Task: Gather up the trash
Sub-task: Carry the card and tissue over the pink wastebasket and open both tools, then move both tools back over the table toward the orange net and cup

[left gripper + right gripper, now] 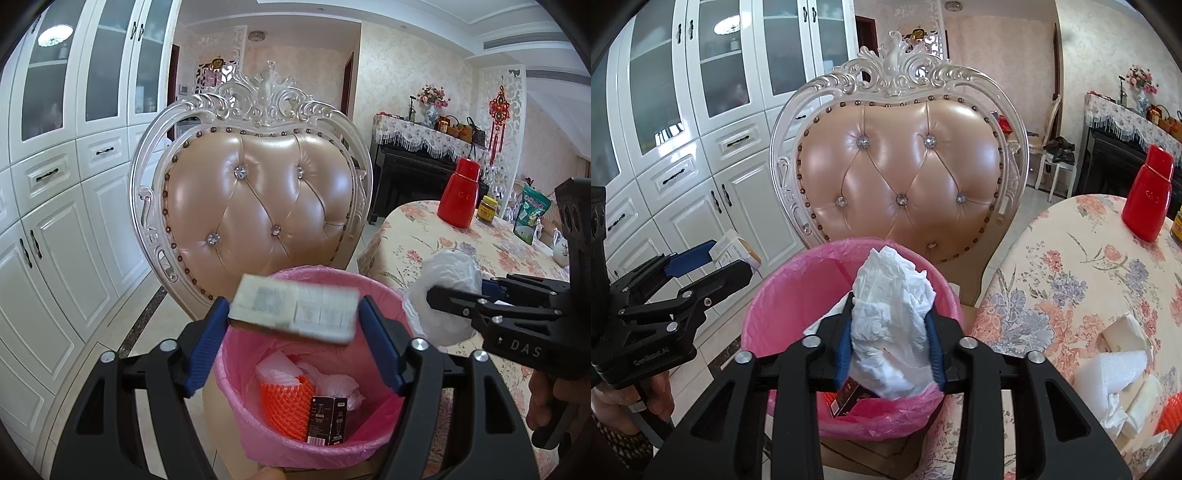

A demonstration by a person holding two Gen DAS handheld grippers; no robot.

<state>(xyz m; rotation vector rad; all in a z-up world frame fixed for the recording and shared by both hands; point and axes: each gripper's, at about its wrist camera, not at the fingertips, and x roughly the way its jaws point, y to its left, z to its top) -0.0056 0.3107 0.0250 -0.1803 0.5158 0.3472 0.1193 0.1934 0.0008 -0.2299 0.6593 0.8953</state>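
Observation:
A bin with a pink liner [373,288] [783,295] stands in front of a padded chair. It holds an orange foam net [284,410], a dark carton [327,421] and crumpled plastic. My left gripper [293,325] [718,258] is shut on a small white box [295,308] [733,249], held over the bin's rim. My right gripper [890,343] [443,295] is shut on a crumpled white tissue [890,317] [448,266], held above the bin's right side.
The ornate chair [258,199] stands just behind the bin. A table with a floral cloth [1071,280] is at the right, with a red bottle [1148,195], white foam [1108,373], tissue and an orange net [1171,410]. White cabinets [55,221] line the left.

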